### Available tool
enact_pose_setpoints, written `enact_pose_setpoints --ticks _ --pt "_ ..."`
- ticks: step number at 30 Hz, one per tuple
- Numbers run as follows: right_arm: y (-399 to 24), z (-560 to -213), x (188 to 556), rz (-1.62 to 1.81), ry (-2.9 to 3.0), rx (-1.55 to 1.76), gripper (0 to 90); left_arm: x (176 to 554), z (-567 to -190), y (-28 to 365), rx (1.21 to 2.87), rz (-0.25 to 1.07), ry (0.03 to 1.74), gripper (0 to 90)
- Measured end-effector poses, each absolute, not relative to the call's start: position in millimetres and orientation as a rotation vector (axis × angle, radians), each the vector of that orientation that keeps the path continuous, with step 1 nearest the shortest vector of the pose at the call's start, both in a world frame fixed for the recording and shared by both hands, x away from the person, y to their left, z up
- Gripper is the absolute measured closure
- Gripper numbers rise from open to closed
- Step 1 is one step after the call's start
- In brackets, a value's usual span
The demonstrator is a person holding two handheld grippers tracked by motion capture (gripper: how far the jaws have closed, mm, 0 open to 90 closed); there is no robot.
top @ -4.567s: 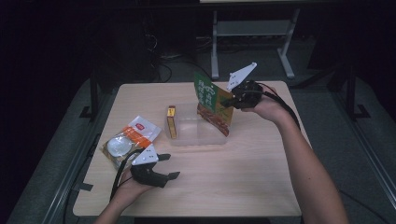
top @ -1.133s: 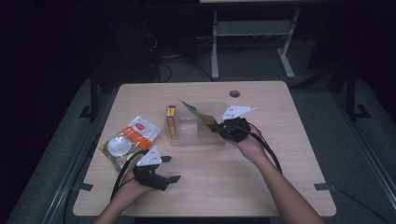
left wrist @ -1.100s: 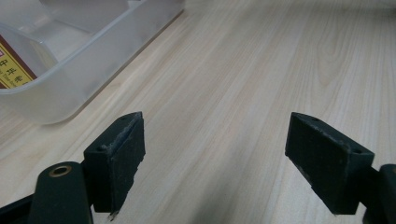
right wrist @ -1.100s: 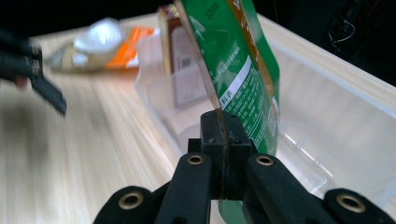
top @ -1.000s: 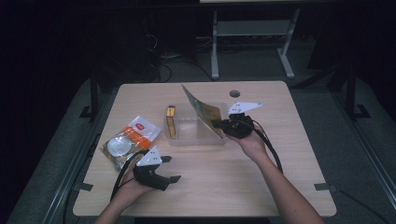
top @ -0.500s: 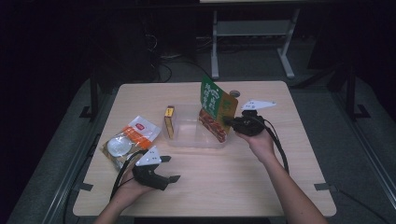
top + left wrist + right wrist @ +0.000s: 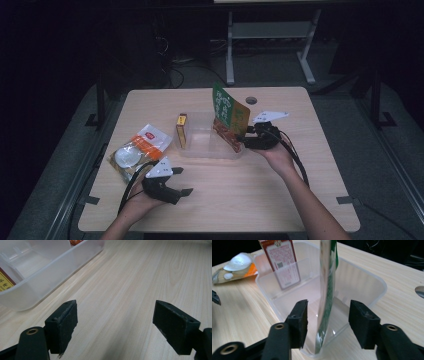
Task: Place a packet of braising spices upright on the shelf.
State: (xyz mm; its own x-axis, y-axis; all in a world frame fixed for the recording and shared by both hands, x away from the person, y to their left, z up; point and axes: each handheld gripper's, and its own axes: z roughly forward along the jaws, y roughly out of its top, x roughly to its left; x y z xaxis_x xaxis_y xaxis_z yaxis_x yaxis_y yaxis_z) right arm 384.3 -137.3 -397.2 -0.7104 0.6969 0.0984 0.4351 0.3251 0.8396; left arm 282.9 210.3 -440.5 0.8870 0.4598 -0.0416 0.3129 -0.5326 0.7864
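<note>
A green and orange snack bag [image 7: 227, 112] stands upright in the right end of a clear plastic bin [image 7: 200, 150]. My right gripper [image 7: 242, 140] is at the bin's right side. In the right gripper view the bag's edge [image 7: 327, 285] runs between the jaws of that gripper [image 7: 328, 315]. The jaws have just been opening, and neither pad presses on the bag. My left gripper [image 7: 183, 181] lies open on the table near the front left, its jaws [image 7: 115, 325] holding nothing.
A small yellow and brown box [image 7: 181, 131] stands at the bin's left end; whether inside or beside it I cannot tell. A white and orange food pack [image 7: 137, 150] lies left of the bin. A round hole [image 7: 251, 100] sits in the tabletop behind the bag.
The bag went from tilted over the bin to standing upright in it. The right gripper swung to the bin's right side and its jaws parted off the bag. The left gripper stayed still.
</note>
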Motion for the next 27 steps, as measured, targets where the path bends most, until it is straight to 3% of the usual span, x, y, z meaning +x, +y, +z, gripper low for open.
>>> enact_pose_setpoints --ticks 11,27 --pt "-145 -390 368 1.298 2.316 0.991 32.1 283 -439 214 2.179 0.218 0.560 19.4" --pt "-172 -407 312 1.254 2.420 0.871 27.0 286 -438 224 2.218 0.199 0.597 19.3"
